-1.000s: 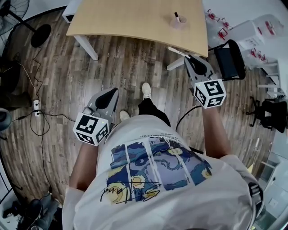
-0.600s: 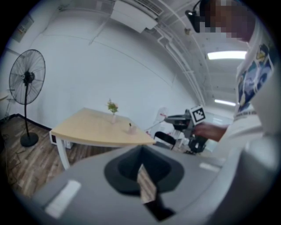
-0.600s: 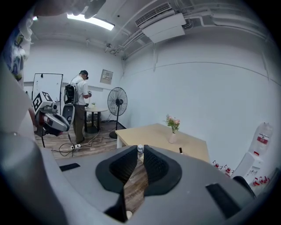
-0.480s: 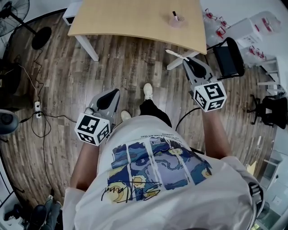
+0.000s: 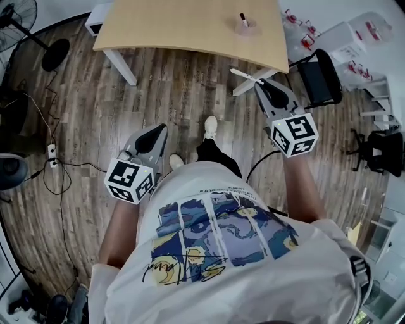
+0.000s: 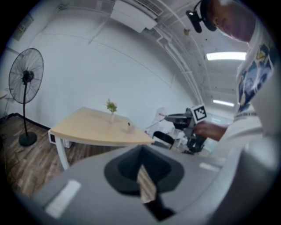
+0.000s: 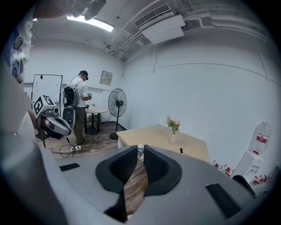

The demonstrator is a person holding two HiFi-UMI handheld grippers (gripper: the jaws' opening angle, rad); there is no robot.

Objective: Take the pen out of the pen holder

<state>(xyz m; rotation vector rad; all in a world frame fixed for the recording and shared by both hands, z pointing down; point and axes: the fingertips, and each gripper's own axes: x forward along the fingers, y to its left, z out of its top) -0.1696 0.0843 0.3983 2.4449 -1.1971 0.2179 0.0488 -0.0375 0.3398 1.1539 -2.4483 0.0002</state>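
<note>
1. Pen (image 5: 242, 19) upright in pen holder (image 5: 249, 28), on table (image 5: 177, 25) toward its right end.
2. Right gripper (image 5: 261, 87) off the table, just short of its near edge by the right corner, aimed toward it. Jaws drawn together to a thin slit, gripping nothing; only wood floor (image 5: 190, 95) and a distant small bottle (image 7: 139, 150) showing through.
3. Left gripper (image 5: 155, 131) well short of the table, low beside the person's torso (image 5: 215, 240). Jaws likewise pressed close, nothing between them but a sliver of floor.
4. Judged step: approach, at the very start. Pen and holder untouched, both well apart from either gripper.
5. Next move, by judgement: carry the right gripper over the table edge to above the holder, spread the jaws, set them either side of the exposed upper shaft, close, then lift straight up clear of the rim.
6. Worth bringing the left gripper to the table to steady the holder; looks small and light, so likely to tip or ride up with the pen.
</note>
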